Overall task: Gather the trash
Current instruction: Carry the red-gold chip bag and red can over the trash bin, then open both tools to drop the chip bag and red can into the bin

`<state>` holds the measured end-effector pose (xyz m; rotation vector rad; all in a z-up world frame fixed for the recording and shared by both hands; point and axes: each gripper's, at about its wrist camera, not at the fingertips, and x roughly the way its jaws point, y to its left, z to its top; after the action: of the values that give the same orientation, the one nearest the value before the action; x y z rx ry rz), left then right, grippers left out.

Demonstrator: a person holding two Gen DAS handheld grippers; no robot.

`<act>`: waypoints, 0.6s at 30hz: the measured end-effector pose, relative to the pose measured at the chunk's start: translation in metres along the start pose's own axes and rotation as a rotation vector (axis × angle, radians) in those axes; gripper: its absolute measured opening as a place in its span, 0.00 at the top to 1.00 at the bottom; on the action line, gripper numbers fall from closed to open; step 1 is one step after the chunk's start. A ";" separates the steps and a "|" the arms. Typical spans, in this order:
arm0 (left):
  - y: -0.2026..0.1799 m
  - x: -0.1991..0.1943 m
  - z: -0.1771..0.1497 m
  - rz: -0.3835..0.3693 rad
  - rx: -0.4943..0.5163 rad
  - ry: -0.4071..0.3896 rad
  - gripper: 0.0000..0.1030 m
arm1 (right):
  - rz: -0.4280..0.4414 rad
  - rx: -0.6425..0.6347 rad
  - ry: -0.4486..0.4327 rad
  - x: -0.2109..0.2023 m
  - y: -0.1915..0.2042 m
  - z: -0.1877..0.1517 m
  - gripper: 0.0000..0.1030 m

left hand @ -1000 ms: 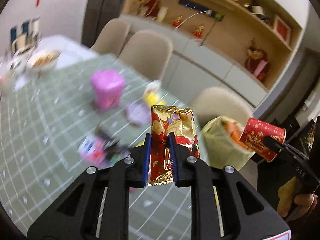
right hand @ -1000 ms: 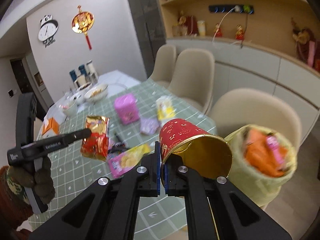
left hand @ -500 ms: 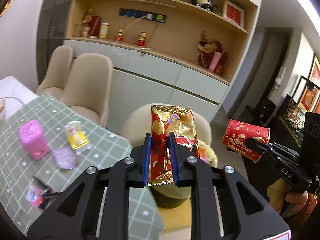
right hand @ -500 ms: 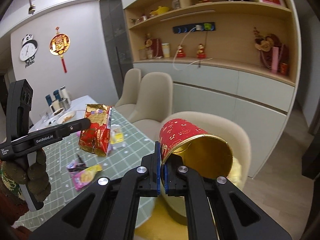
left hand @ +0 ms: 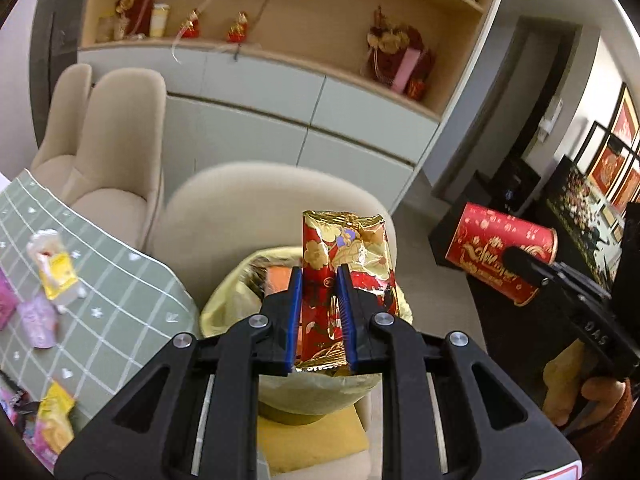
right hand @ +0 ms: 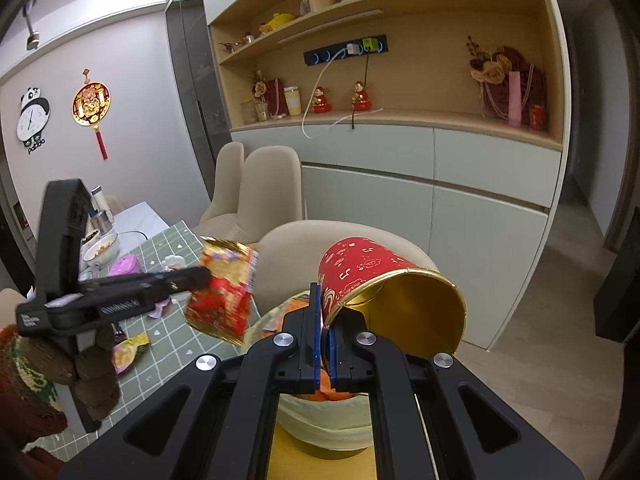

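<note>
The left gripper [left hand: 320, 316] is clamped on the red-and-gold packet [left hand: 344, 256], which stands upright between the pads, directly above the bin [left hand: 224, 308]. The right gripper [right hand: 325, 340] is pinched together on the rim of the red cup [right hand: 384, 284]; the cup lies tilted, mouth toward the camera, above the bin's right side. The bin, lined with a yellow bag and already holding orange waste, sits on the chair [left hand: 240, 208] just beside the table [left hand: 120, 292].

Judged risks at release:
- The cup hangs off-centre over the bin. Released here, it may strike the bin's edge and roll onto the chair or the floor.
- The bin looks nearly full, so a dropped item may bounce out.
- The two grippers stand close above the bin; simultaneous release may cause a collision.
- More wrappers [left hand: 52, 268] lie on the table beside the bin.
</note>
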<state>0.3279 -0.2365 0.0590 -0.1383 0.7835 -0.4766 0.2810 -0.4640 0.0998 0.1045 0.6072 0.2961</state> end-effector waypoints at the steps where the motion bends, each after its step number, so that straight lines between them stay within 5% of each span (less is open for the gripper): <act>1: -0.002 0.009 0.000 0.002 0.001 0.018 0.84 | 0.002 0.011 0.007 0.004 -0.006 -0.001 0.95; 13: -0.004 0.143 -0.014 0.105 0.059 0.317 0.86 | 0.011 0.106 0.080 0.051 -0.062 -0.007 0.95; 18: -0.014 0.174 -0.017 0.164 0.189 0.406 0.87 | 0.020 0.136 0.118 0.073 -0.073 -0.012 0.95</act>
<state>0.4167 -0.3287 -0.0612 0.2044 1.1307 -0.4252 0.3484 -0.5112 0.0366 0.2252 0.7439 0.2814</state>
